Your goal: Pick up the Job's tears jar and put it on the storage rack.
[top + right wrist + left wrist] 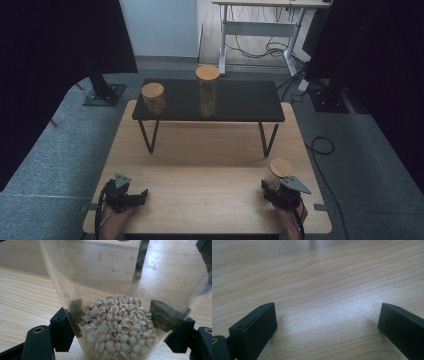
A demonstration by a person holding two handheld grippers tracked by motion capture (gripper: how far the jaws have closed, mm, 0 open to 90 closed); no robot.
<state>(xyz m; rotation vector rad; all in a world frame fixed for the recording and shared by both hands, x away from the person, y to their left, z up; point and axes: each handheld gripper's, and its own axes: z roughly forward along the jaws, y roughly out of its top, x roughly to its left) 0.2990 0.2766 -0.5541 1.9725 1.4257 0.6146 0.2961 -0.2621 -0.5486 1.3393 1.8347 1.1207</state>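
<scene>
A glass jar with a wooden lid [280, 172] stands at the wooden table's [210, 185] near right. It is partly filled with pale grains [112, 325]. My right gripper [274, 187] is shut on the jar's lower body [117, 277], one jaw pressed to each side and seen through the glass. Over bare wood at the near left, my left gripper [144, 195] is open with nothing between its jaws [327, 315]. On the black raised shelf [240, 102] stand a short jar [153, 98] and a tall jar [207, 90], both with wooden lids.
The shelf rests on thin black legs [148, 137] across the far half of the table. Grey carpet surrounds the table. A cable [322, 146] lies on the floor at the right. Black stands [102, 90] and a white desk frame [260, 30] are behind.
</scene>
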